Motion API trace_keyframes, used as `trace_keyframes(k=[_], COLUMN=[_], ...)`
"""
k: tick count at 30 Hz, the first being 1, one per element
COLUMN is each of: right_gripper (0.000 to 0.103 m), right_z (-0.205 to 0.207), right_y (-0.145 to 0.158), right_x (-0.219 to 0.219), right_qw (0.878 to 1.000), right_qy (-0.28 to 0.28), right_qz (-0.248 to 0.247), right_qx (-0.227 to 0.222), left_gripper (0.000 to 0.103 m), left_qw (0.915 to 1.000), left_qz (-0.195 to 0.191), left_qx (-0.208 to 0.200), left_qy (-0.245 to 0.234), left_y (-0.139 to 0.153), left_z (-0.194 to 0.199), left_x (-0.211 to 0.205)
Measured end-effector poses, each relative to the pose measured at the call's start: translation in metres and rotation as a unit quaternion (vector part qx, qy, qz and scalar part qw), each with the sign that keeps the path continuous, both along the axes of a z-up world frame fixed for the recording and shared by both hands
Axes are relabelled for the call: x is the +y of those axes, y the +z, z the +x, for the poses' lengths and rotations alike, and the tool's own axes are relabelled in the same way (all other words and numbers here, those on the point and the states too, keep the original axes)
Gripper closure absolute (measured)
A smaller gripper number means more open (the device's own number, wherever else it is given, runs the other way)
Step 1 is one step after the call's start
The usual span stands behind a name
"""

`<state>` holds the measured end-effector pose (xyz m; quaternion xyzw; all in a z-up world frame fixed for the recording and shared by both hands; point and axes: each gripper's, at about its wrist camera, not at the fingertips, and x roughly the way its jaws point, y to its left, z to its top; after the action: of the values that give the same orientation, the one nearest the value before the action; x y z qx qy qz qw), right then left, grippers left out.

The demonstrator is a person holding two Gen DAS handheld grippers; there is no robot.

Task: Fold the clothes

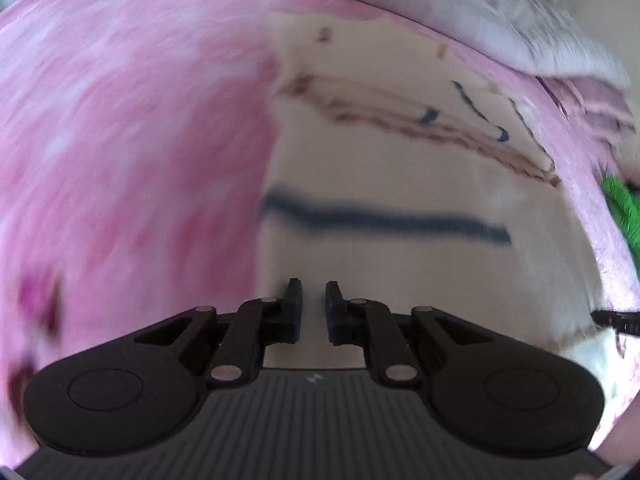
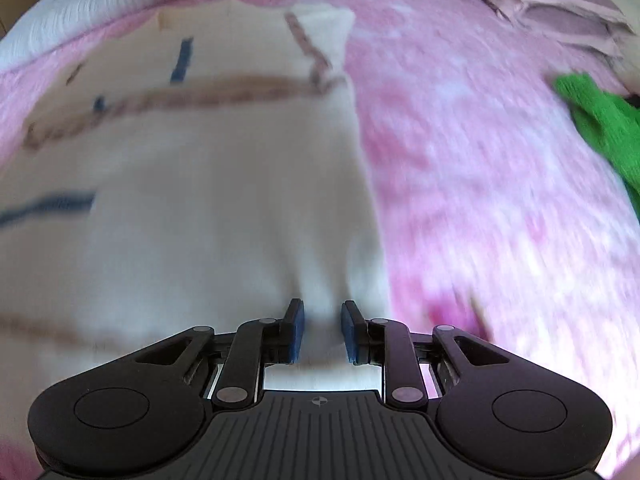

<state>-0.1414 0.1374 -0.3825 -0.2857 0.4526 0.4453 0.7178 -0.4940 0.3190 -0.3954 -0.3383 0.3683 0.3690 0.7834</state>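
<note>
On pink blanket, we see cream garment spread flat, long axis running away from us. Right hand-held gripper at its near right edge, jaws slightly apart with cloth between, grip uncertain. Left hand-held gripper over near left part, jaws slightly apart, empty.

Your garment lies flat on the blanket. Right of the garment sits a small cloth; beyond it, possibly folded clothes, blurred.

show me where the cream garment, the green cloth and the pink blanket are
cream garment (image 2: 224,208), right wrist view, on its plain middle.
green cloth (image 2: 604,128), right wrist view, on its centre.
pink blanket (image 1: 120,140), left wrist view, on bare fabric.
</note>
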Motion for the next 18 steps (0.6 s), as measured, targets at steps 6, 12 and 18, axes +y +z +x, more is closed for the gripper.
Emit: trace_keyframes(k=[6,12,18], right_gripper=[0.079,0.079,0.079], right_z=[0.004,0.002,-0.019], right_y=[0.017,0.003,-0.017], right_x=[-0.018,-0.026,-0.064], right_qw=[0.998,0.993,0.985], right_qy=[0.033,0.025,0.004], right_qz=[0.049,0.112,0.171], right_qx=[0.008,-0.005,-0.036], left_gripper=[0.097,0.096,0.095], left_qw=[0.9981,0.9935,0.9897], left_qz=[0.054,0.107,0.138], left_qx=[-0.024,-0.035,-0.019], left_qy=[0.018,-0.017,-0.03], left_y=[0.023,0.017,-0.012], left_z=[-0.004,0.024,0.01], left_x=[-0.026,-0.017,-0.036])
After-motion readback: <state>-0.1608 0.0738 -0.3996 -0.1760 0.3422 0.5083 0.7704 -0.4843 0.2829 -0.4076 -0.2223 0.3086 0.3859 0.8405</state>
